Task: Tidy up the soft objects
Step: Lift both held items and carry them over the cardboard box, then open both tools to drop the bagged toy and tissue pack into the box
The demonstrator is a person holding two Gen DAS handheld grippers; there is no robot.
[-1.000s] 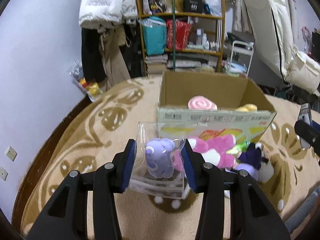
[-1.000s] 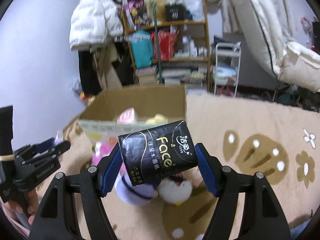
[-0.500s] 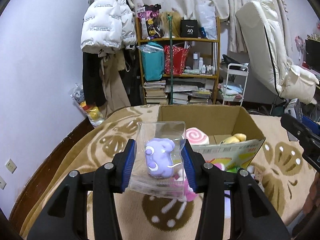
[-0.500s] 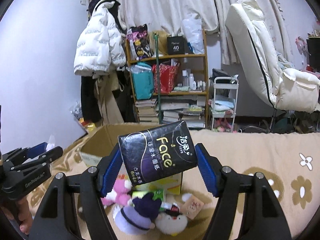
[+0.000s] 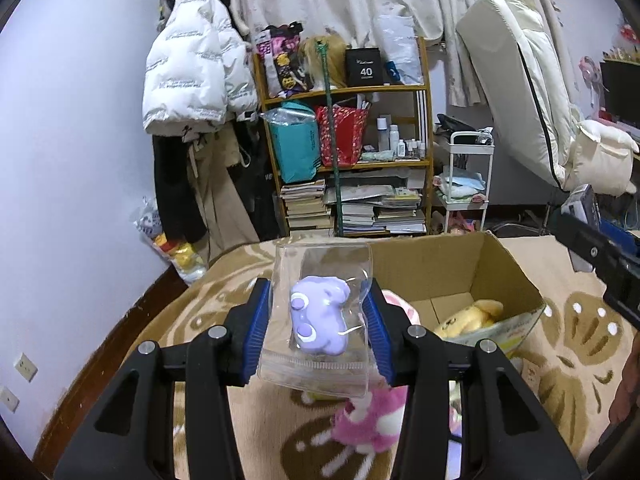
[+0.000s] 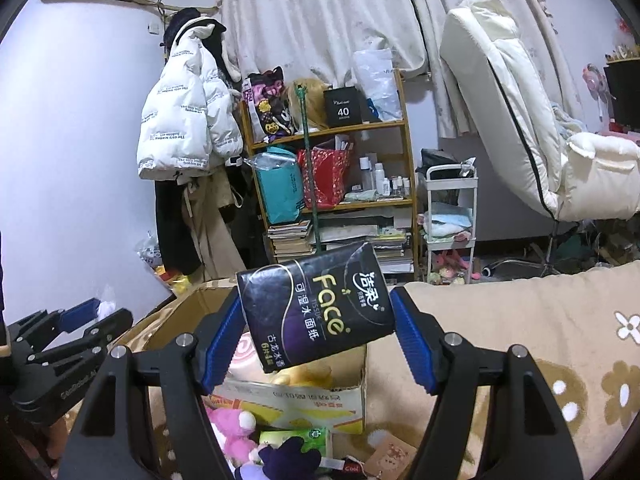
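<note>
My left gripper (image 5: 318,320) is shut on a clear zip bag holding a purple soft toy (image 5: 320,316), raised above the rug near the open cardboard box (image 5: 508,268). A yellow plush (image 5: 472,314) lies in the box. A pink plush (image 5: 370,420) lies on the rug below the bag. My right gripper (image 6: 318,328) is shut on a black tissue pack (image 6: 316,312), held above the same box (image 6: 296,400). A pink swirl cushion (image 6: 244,356) is in the box. The left gripper also shows in the right wrist view (image 6: 60,340).
A cluttered wooden shelf (image 5: 348,160), a white jacket (image 5: 196,76) and a white cart (image 5: 468,184) stand behind the rug. A propped mattress (image 5: 516,80) is at the right. Pink (image 6: 232,428) and dark plush toys (image 6: 292,456) and a green pack (image 6: 296,438) lie before the box.
Both grippers have risen with their loads and tilted up. The box now sits lower in both views and its inside shows more.
</note>
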